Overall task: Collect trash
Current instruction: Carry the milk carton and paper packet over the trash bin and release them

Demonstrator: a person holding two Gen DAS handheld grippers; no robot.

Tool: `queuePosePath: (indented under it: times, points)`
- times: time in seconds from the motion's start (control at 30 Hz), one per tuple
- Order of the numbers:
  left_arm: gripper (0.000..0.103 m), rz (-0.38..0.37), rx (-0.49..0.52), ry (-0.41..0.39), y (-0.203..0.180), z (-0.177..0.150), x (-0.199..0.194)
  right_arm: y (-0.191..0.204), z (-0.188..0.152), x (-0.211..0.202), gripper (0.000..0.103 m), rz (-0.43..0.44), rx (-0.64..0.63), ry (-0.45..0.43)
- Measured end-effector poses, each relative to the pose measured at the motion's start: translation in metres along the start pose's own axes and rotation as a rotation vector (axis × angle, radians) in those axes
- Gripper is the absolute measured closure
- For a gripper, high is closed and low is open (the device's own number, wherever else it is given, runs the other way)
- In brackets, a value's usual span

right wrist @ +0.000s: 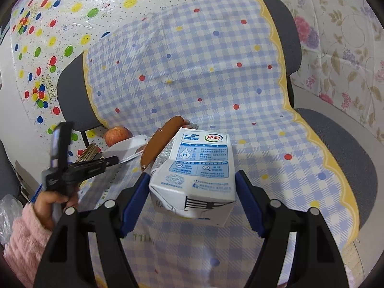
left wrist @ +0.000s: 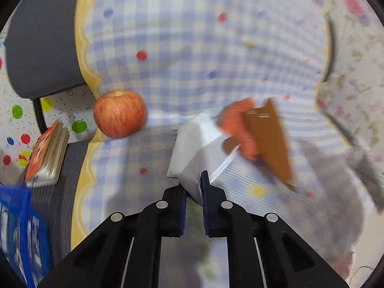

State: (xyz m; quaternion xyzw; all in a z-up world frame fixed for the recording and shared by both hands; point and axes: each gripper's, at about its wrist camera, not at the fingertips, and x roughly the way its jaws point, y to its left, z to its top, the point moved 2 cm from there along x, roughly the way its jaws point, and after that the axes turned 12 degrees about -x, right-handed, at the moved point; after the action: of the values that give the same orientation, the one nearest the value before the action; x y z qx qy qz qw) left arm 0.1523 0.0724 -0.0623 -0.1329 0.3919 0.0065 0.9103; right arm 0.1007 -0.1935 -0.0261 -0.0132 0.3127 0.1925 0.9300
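Note:
My left gripper (left wrist: 194,187) is shut on a crumpled white paper packet (left wrist: 192,153), held above the checkered cloth; it also shows in the right wrist view (right wrist: 127,147), with the left gripper (right wrist: 109,162) at the left. A brown folded item with an orange piece (left wrist: 264,139) hangs beside the white paper. My right gripper (right wrist: 192,180) is shut on a dented white and blue milk carton (right wrist: 194,170), with blue pads on both its sides, held above the chair seat.
A red apple (left wrist: 120,114) lies on the checkered cloth (right wrist: 204,76) that covers the grey chair (right wrist: 336,148). A small thick book (left wrist: 46,153) sits on the seat edge. A blue mesh basket (left wrist: 21,235) is at the lower left. Patterned walls stand behind.

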Motion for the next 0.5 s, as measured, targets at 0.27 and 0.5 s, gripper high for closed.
queuePosePath:
  times: [0.27, 0.5]
  points:
    - [0.094, -0.050, 0.027, -0.119, -0.032, -0.054, -0.090, 0.006, -0.010, -0.020, 0.031, 0.019, -0.006, -0.004]
    - [0.094, -0.098, 0.054, -0.116, -0.053, -0.092, -0.119, 0.011, -0.027, -0.035, 0.031, 0.040, -0.003, 0.012]
